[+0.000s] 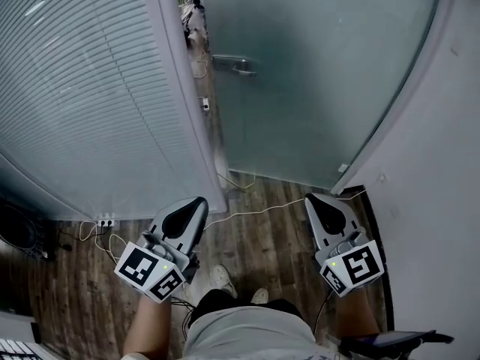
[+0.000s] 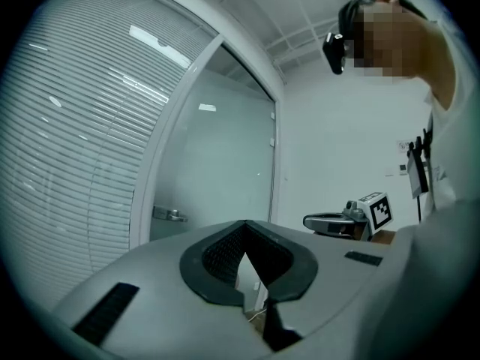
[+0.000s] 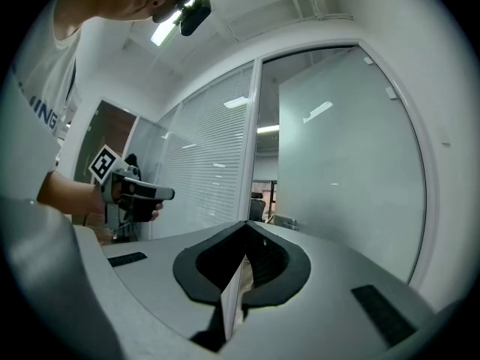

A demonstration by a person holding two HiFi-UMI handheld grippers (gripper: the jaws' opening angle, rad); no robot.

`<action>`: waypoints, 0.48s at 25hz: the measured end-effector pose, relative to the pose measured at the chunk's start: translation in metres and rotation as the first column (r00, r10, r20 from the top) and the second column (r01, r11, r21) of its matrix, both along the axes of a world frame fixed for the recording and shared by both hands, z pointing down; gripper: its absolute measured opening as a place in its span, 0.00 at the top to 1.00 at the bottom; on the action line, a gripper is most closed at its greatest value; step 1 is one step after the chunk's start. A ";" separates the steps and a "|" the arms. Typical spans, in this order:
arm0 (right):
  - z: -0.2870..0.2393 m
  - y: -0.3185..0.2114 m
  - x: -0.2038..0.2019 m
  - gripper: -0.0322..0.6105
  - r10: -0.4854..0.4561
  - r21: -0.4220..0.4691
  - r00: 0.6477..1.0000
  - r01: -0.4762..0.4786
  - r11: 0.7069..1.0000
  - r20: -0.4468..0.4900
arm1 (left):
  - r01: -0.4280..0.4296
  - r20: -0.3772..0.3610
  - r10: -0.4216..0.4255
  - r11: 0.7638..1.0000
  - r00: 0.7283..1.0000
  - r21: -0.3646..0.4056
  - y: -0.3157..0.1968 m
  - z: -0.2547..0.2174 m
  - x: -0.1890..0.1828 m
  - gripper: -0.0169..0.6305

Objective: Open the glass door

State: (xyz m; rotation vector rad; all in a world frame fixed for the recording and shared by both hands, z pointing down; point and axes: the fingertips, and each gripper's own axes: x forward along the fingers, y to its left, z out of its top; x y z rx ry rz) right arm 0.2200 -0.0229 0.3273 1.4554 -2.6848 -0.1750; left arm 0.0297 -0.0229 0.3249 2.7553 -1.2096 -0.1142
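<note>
One frosted glass door [image 1: 322, 73] fills the upper middle of the head view, straight ahead of the person. Its lever handle [image 1: 234, 66] sits on its left edge. A narrow gap shows between that edge and the white door post [image 1: 184, 88], so the door seems to be slightly ajar, with a bit of the room beyond visible through the slit. Left of the post is a glass wall with blinds [image 1: 82, 81], and a plain white wall [image 1: 435, 163] closes off the right side.

Both grippers are held level over the wooden floor [image 1: 262, 238], well short of the door and touching nothing. The left gripper [image 1: 198, 202] points roughly toward the foot of the post. The right gripper [image 1: 311, 199] points at the door's lower right corner. Each has its jaws pressed together with nothing between them.

The step in hand looks like the approach to the handle. The left gripper lines up better with it, so it should rise to lever height and spread its jaws before arriving, then close around the lever's bar, not its base. Since the latch appears free, a steady pull or push may be enough. I cannot tell which way the door swings, so test it gently first. A thin cable [image 1: 255, 212] crosses the floor near the threshold, so the person's shoes [image 1: 223, 277] should step over it.
</note>
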 end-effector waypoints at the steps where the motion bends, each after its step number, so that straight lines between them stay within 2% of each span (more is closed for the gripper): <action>1: -0.002 0.006 0.000 0.95 0.000 0.000 1.000 0.000 1.000 -0.002 | 0.001 0.000 -0.001 1.000 1.000 0.000 0.005 -0.001 0.000 0.97; 6: -0.010 0.034 0.000 0.95 0.017 0.016 1.000 -0.017 1.000 -0.011 | -0.017 0.006 0.017 1.000 1.000 0.001 0.028 -0.006 0.002 0.97; 12: -0.017 0.027 -0.007 0.95 0.048 0.009 0.999 -0.048 0.999 0.014 | -0.044 0.010 0.044 0.999 0.999 -0.005 0.023 -0.013 -0.004 0.97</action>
